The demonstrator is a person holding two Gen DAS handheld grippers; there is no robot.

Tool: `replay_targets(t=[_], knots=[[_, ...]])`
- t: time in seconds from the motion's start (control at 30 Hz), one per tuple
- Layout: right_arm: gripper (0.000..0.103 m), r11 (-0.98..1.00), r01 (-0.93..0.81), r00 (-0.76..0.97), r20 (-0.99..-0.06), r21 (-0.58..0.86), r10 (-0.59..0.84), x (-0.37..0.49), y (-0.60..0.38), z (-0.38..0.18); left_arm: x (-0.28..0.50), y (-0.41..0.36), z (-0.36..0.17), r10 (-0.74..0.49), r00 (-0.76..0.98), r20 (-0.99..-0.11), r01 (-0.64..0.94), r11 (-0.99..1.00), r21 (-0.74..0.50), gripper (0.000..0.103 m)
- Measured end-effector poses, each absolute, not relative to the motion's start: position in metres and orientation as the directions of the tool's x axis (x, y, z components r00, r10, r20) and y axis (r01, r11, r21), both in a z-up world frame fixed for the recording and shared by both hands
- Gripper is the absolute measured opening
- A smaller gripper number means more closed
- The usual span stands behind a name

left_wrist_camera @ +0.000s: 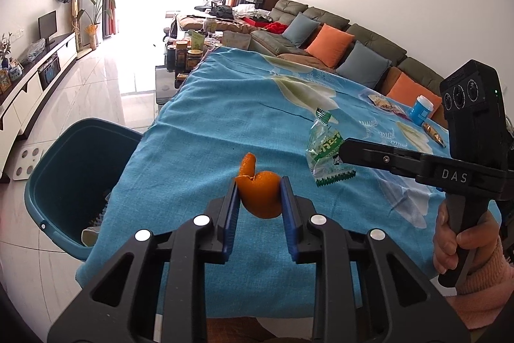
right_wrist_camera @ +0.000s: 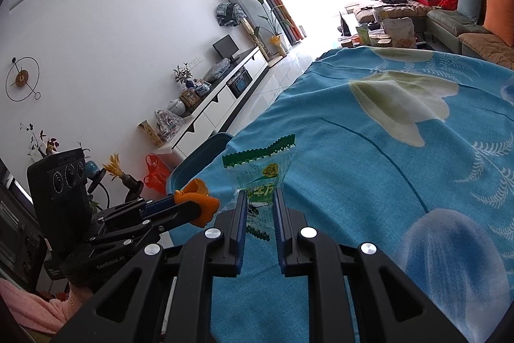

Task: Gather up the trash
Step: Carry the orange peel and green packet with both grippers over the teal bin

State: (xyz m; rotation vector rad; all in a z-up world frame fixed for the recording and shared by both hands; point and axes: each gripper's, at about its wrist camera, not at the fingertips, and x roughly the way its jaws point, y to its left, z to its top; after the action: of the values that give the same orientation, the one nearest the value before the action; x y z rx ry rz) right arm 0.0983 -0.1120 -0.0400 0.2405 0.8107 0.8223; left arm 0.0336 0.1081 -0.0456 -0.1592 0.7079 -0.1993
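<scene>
Two grips hold: my left tool (left_wrist_camera: 259, 193) clamps soft, light orange peel (left_wrist_camera: 261, 193) mid-body; my right tool (right_wrist_camera: 260, 208) pinches the crinkly, slippery wrapper (right_wrist_camera: 261, 179) above the worktop (left_wrist_camera: 225, 105).

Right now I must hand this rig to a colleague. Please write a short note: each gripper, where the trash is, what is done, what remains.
Left gripper: shut on the curled orange peel, lifted off the cloth.
Right gripper: shut on the clear green-printed plastic wrapper.
The teal plastic bin stands on the floor beside the table's left edge, some trash already inside.
Left: drop both pieces in the bin, then probably collect the small blue tub, brown wrapper and snack packet at the blue flowered cloth's far right.
</scene>
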Motion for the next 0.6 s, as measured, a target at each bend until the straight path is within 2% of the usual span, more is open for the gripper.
replay_targets(t=[0.6], knots=[[0.015,0.647,-0.597,0.379,-0.544,0.473,0.748,0.097,-0.081,-0.033,0.016,0.147,-0.034,-0.167,0.779,-0.604,0.041,0.975,-0.217,0.025]])
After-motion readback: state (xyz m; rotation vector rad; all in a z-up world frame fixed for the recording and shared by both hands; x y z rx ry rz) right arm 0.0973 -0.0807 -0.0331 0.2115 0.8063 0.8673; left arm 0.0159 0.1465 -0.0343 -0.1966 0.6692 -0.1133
